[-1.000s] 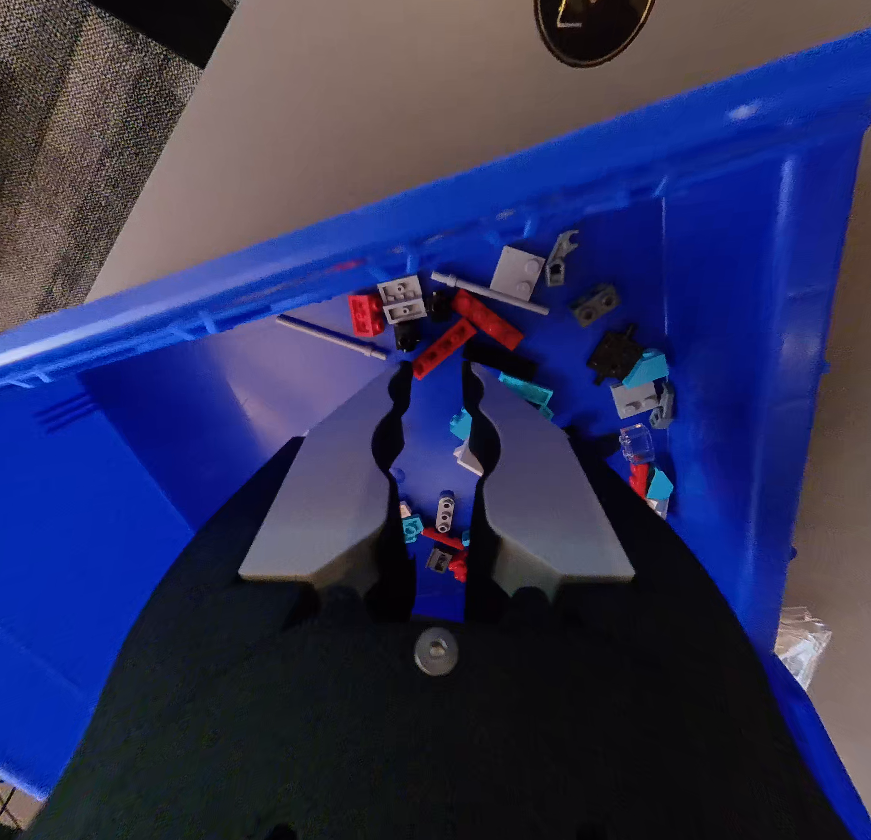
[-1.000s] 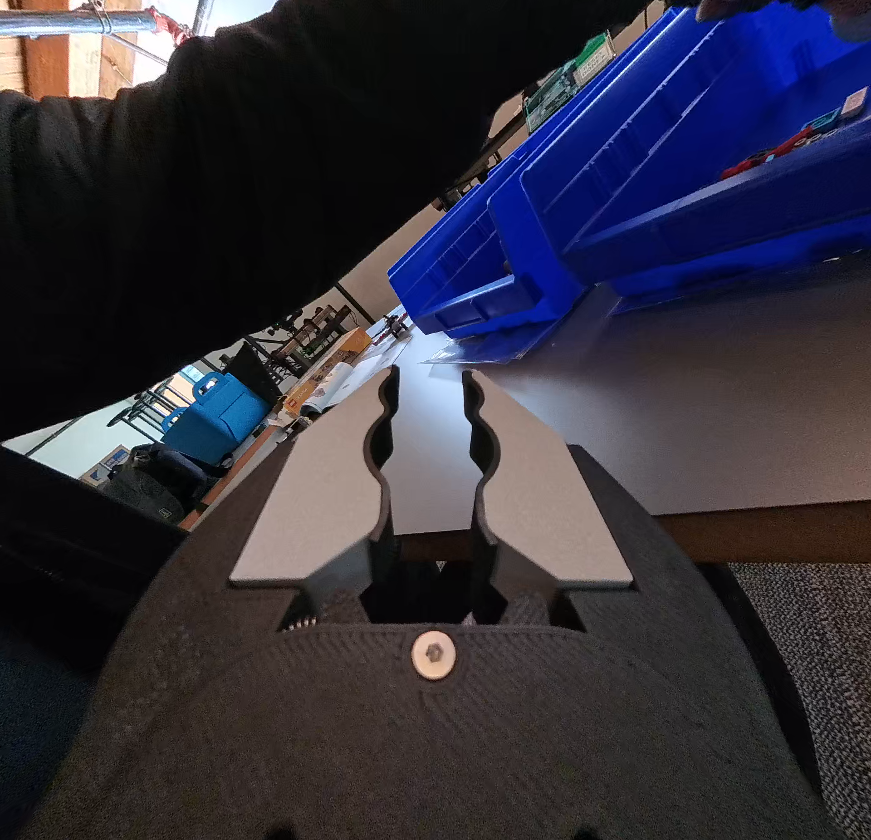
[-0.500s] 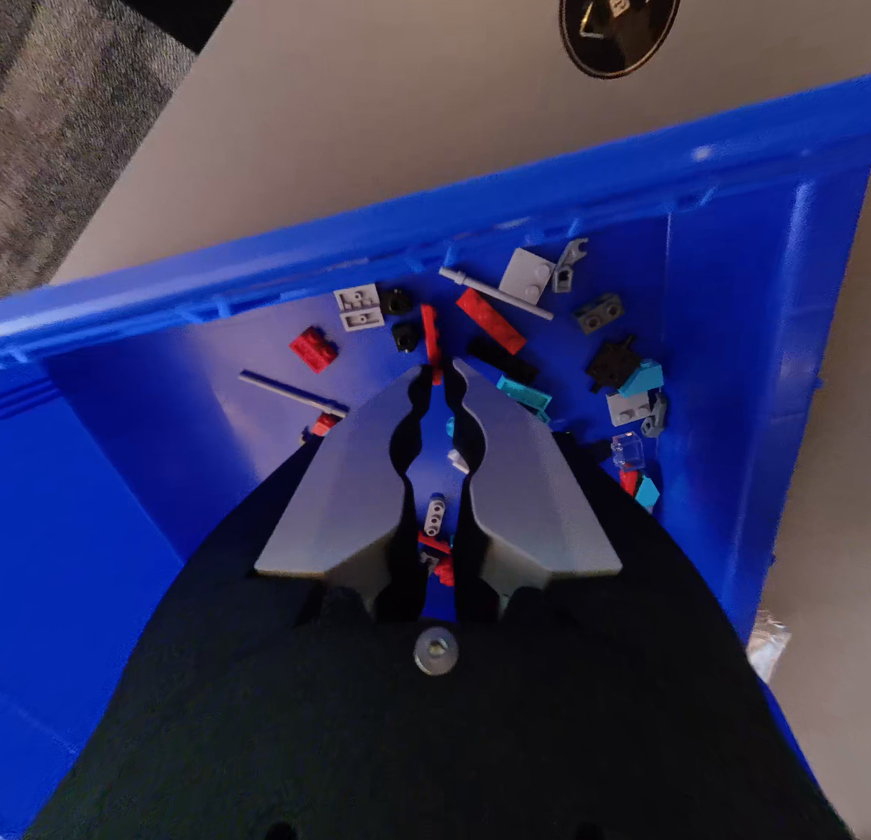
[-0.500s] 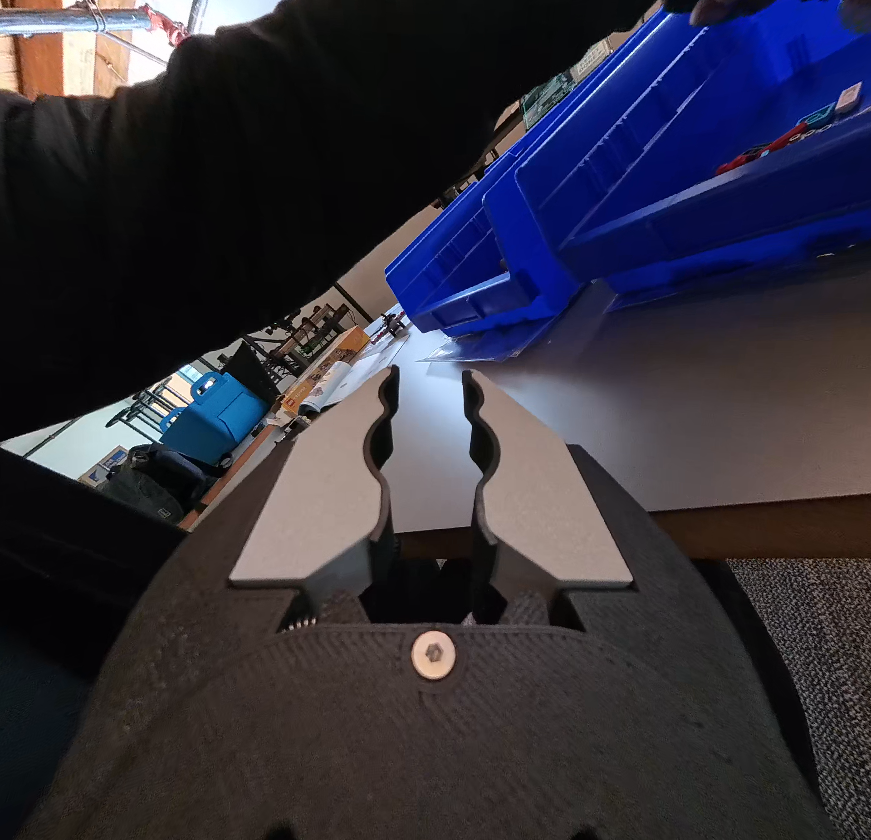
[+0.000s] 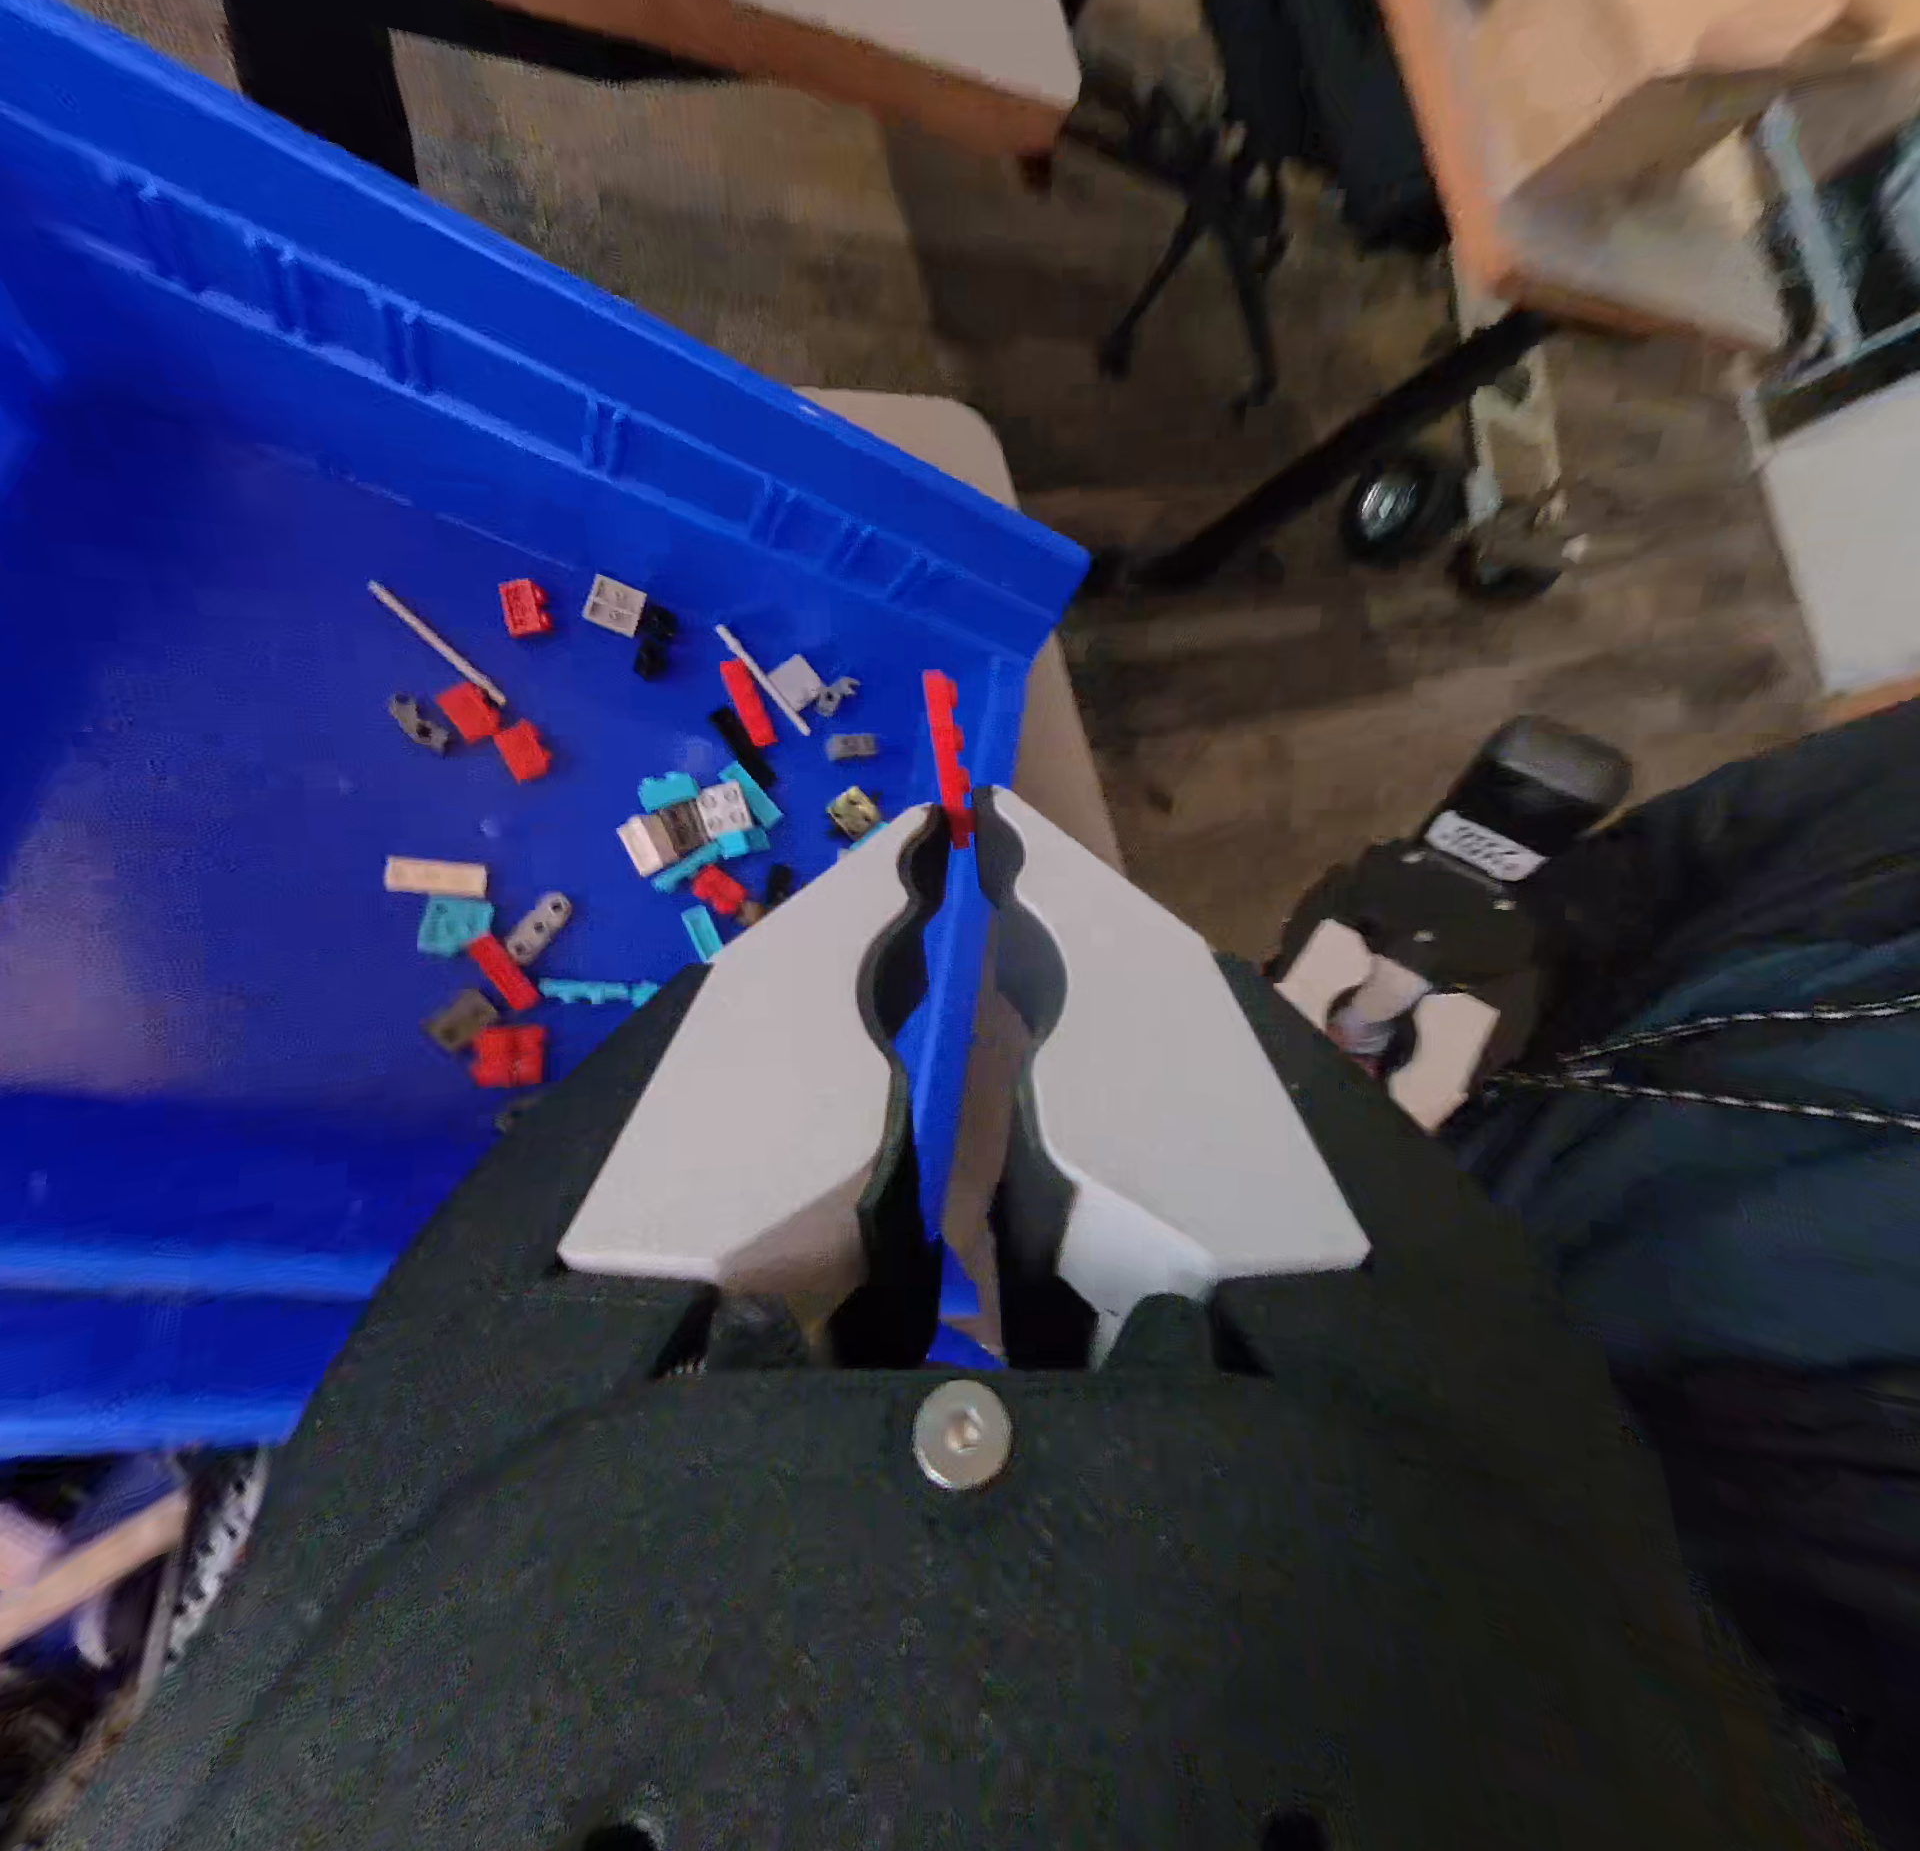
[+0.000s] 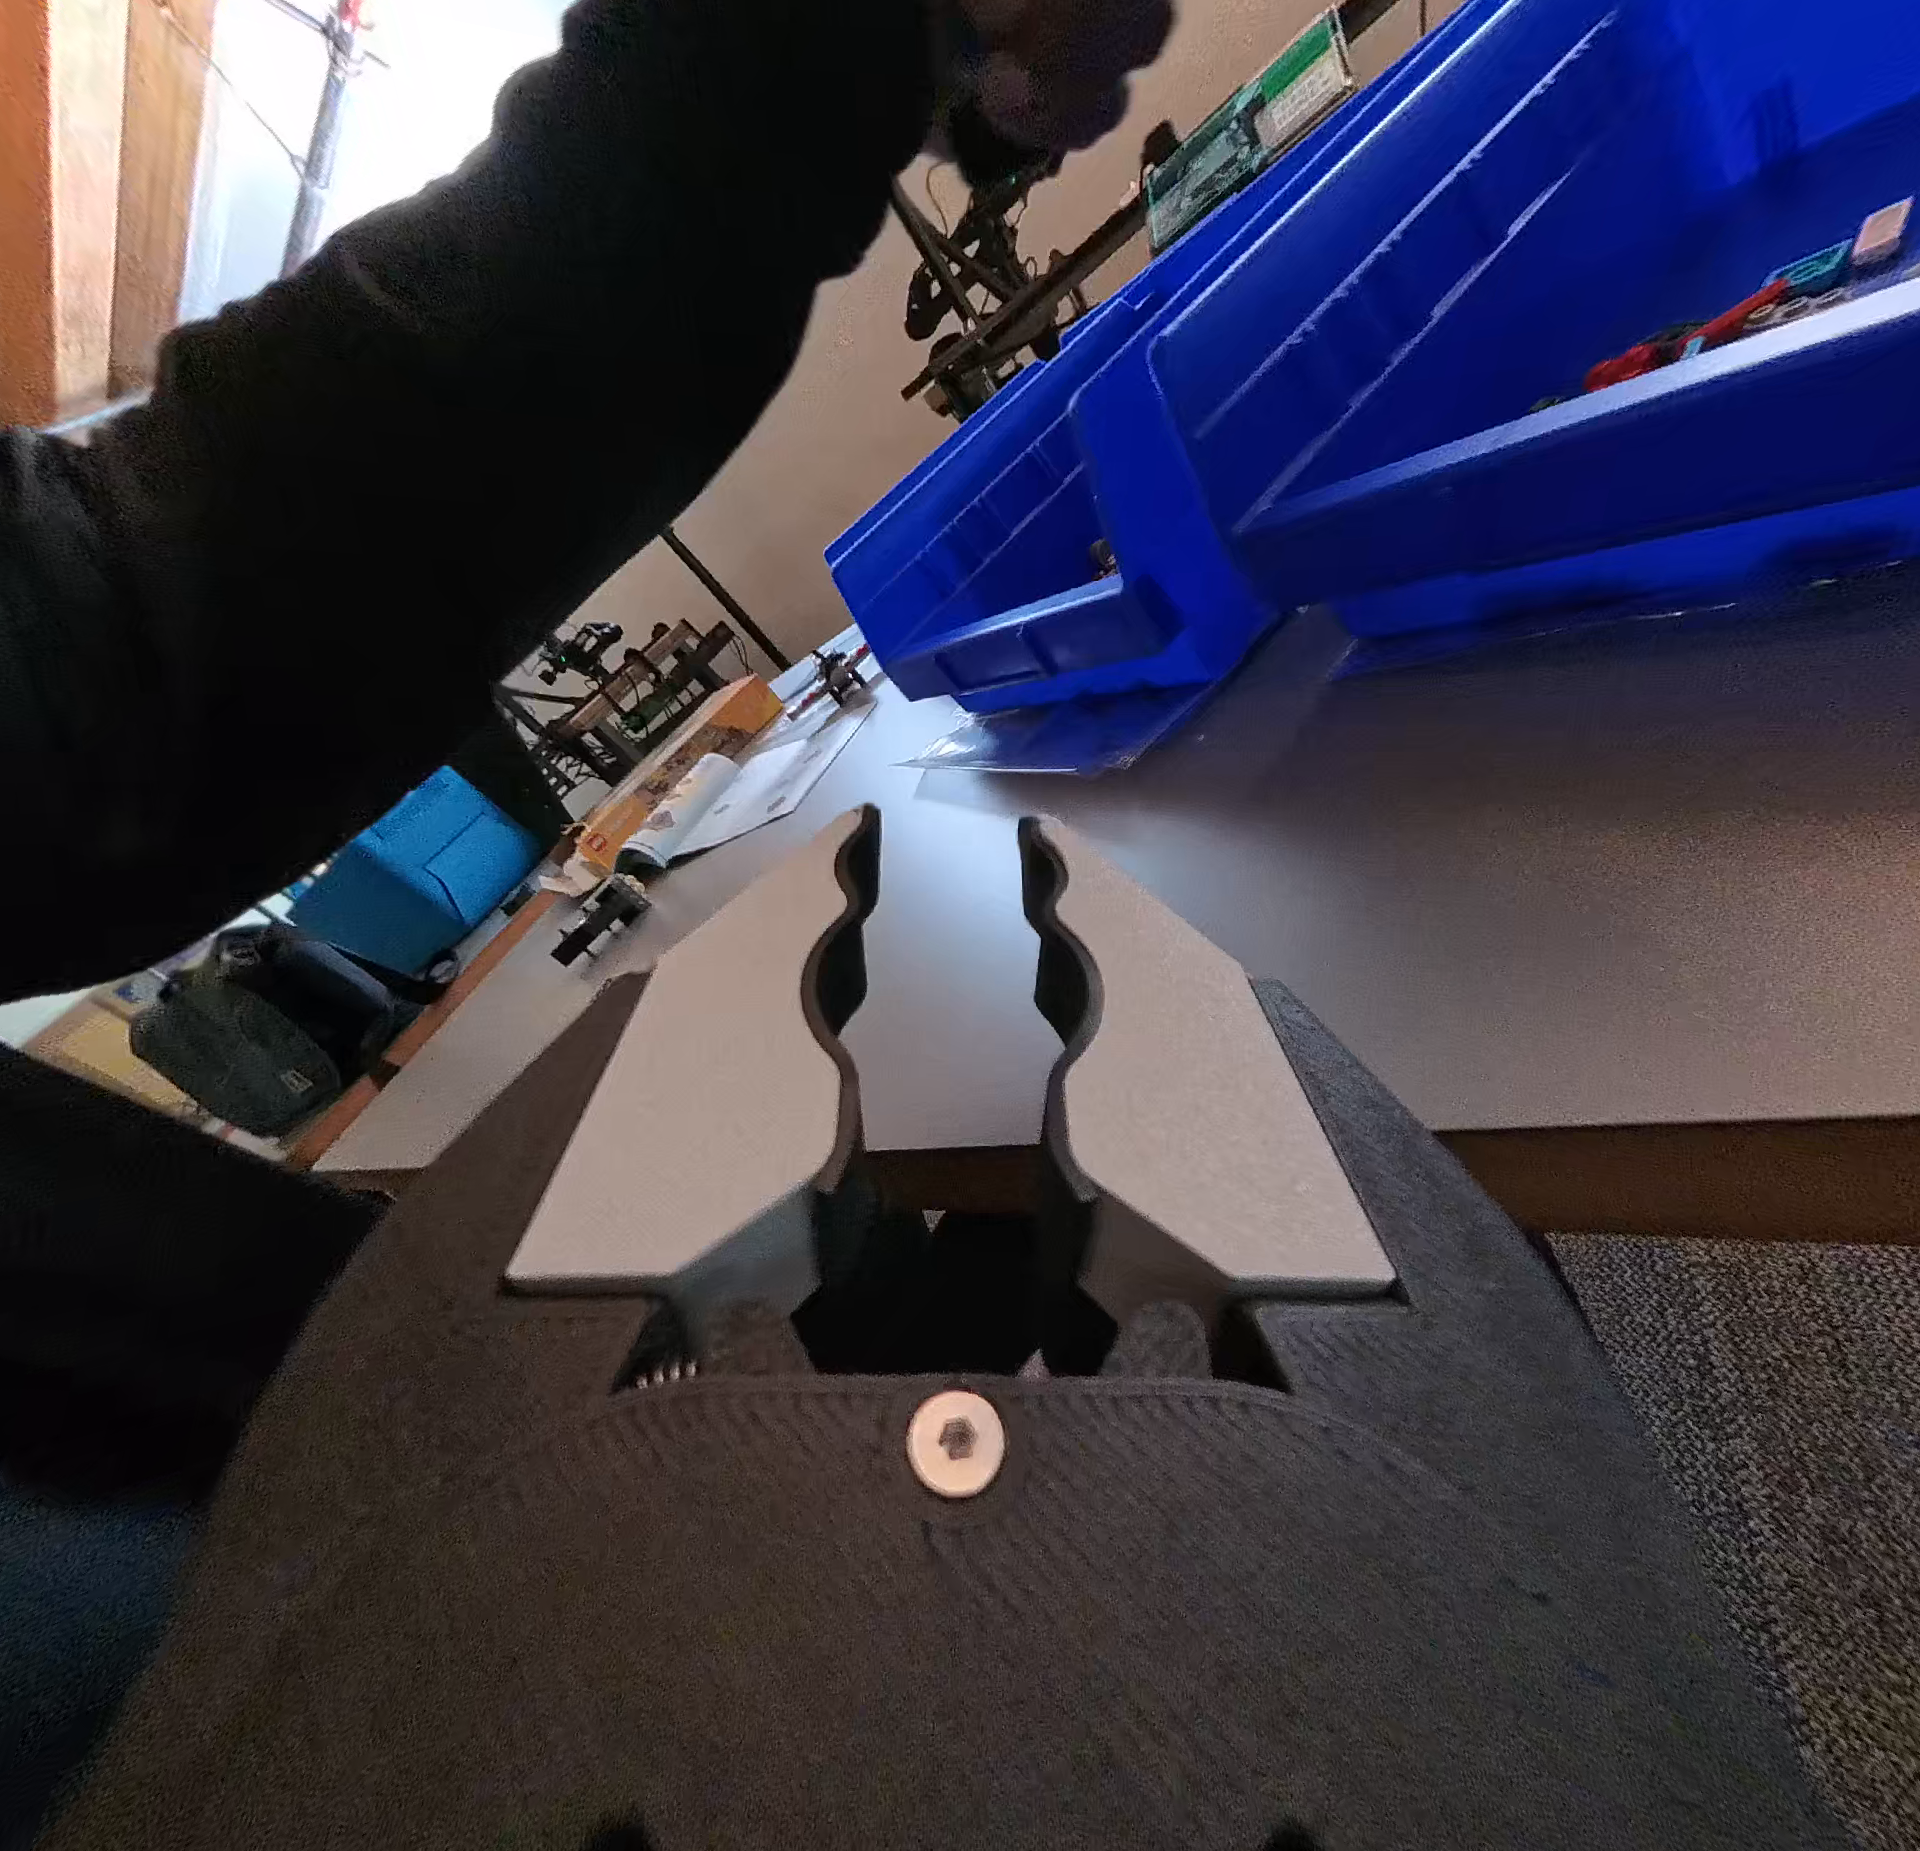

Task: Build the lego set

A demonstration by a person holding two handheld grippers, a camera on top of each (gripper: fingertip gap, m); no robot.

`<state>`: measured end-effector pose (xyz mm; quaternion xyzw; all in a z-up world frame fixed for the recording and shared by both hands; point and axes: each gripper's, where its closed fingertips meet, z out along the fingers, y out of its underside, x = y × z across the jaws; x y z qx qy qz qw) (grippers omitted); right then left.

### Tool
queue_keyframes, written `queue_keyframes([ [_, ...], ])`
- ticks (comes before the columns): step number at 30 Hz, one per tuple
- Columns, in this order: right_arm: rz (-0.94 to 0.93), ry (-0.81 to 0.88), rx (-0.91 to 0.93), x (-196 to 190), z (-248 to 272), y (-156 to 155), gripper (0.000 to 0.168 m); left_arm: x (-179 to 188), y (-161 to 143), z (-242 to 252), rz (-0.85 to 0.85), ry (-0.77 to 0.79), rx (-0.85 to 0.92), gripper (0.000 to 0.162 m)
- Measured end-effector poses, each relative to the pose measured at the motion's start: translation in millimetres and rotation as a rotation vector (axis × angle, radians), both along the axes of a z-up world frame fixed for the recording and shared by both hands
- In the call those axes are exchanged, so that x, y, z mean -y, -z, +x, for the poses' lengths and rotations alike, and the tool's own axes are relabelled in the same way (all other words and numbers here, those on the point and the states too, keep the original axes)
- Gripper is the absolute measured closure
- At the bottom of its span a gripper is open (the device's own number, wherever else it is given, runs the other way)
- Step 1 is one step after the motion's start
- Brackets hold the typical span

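My left gripper [image 5: 962, 822] is shut on a long thin red lego piece [image 5: 943, 741] and holds it raised over the right end of the blue bin [image 5: 312, 430]. Several loose red, teal, grey and black lego pieces [image 5: 686, 825] lie on the bin floor. My right gripper [image 6: 948, 833] is open and empty, low at the near edge of the grey table [image 6: 1507, 918]. It also shows at the right of the left wrist view [image 5: 1382, 1022]. The blue bin [image 6: 1558, 471] with pieces in it stands on the table at the right.
A second blue bin [image 6: 987, 596] stands behind the first. An open instruction booklet [image 6: 727, 793], an orange box and a small dark lego build [image 6: 603, 913] lie at the table's far left. A dark-sleeved arm [image 6: 416, 451] crosses above. Carpet floor and table legs lie beyond the table edge. The gap from one gripper's tips to the other's is roughly 20 cm.
My left gripper closed on the long red piece, lifted it out of the pile and swung right toward the bin's end. The right gripper has stayed open at the table edge.
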<state>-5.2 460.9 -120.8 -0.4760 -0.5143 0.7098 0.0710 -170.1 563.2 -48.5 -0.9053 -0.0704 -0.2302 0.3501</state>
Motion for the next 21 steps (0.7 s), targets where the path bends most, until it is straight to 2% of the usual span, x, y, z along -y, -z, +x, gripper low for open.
queue_keyframes([
  [6, 0.075, -0.050, -0.005, 18, 4, 4, 0.141, 88, -44, 18, 0.193, -0.149, 0.046, 0.157],
  [10, 0.152, -0.095, -0.013, 32, 7, 8, 0.141, 160, -53, 43, 0.263, -0.256, -0.014, 0.157],
  [13, 0.219, -0.147, -0.021, 47, 10, 13, 0.141, 229, -36, 68, 0.236, -0.366, -0.111, 0.157],
  [21, 0.295, -0.353, -0.069, 118, 22, 16, 0.141, 450, 55, 144, 0.036, -0.795, -0.252, 0.157],
])
